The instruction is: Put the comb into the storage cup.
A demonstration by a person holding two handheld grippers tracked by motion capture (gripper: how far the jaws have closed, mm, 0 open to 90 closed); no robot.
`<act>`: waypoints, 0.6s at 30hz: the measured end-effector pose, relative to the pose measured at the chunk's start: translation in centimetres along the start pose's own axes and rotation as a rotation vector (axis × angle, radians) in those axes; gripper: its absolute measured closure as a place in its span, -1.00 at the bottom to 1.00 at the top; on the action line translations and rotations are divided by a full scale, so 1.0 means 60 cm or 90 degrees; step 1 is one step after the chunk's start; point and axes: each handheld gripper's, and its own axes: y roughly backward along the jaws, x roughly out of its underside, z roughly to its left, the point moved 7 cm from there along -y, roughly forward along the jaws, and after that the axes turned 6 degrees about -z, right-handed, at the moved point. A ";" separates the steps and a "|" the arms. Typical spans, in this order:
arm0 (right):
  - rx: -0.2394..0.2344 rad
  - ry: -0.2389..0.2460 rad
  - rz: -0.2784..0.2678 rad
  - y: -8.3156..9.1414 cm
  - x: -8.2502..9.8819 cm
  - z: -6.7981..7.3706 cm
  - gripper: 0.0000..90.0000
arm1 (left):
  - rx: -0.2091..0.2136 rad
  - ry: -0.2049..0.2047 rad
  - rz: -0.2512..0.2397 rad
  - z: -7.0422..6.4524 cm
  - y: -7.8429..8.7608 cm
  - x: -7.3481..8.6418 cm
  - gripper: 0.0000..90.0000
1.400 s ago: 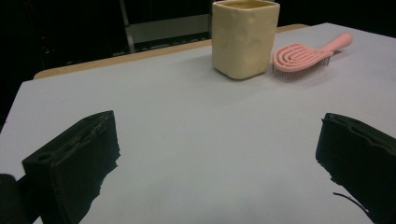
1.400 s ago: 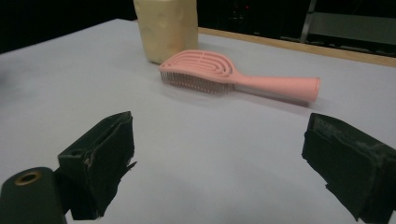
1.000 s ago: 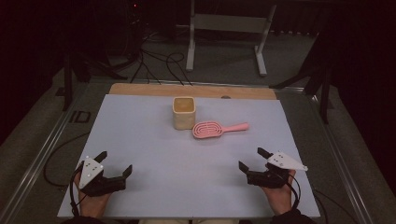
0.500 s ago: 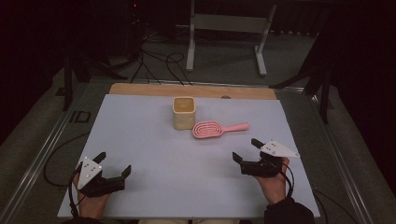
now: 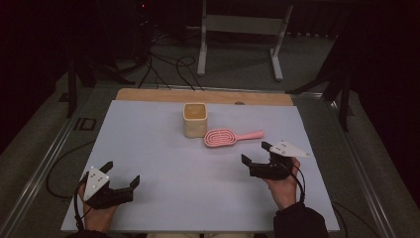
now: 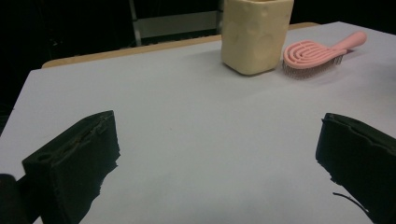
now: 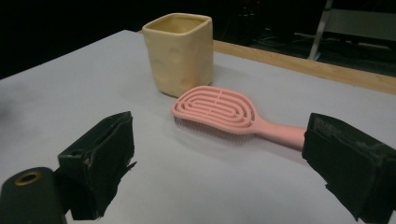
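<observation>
Evidently the approach step: right gripper (image 5: pixel 256 153), fingers spread and empty, sits near the pink hairbrush (image 5: pixel 229 137), at its 5 o'clock. Brush lies bristles-down at 3 o'clock of the yellow cup (image 5: pixel 195 119), just beside it. Left gripper (image 5: pixel 120 175) released, well apart. Next: straddle the handle, close.

In the high view the cup (image 5: pixel 195 119) stands on the table (image 5: pixel 163 148) just above frame centre, the hairbrush (image 5: pixel 229 137) lying just beside it to the lower right — handle toward the right edge. The right gripper (image 5: pixel 256 154) sits right of centre, below the brush; the left gripper (image 5: pixel 120 174) sits lower left, well apart from both.
</observation>
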 end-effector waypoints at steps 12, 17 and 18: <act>0.001 -0.001 0.006 -0.039 -0.025 0.003 -0.80 | -0.001 0.000 -0.001 -0.001 -0.001 0.000 -0.99; -0.001 0.009 0.015 -0.053 -0.035 0.008 -0.80 | -0.004 0.000 -0.001 0.001 0.000 0.001 -0.99; 0.000 0.009 0.017 -0.055 -0.038 0.009 -0.80 | -0.004 0.001 -0.002 0.001 0.000 0.000 -0.99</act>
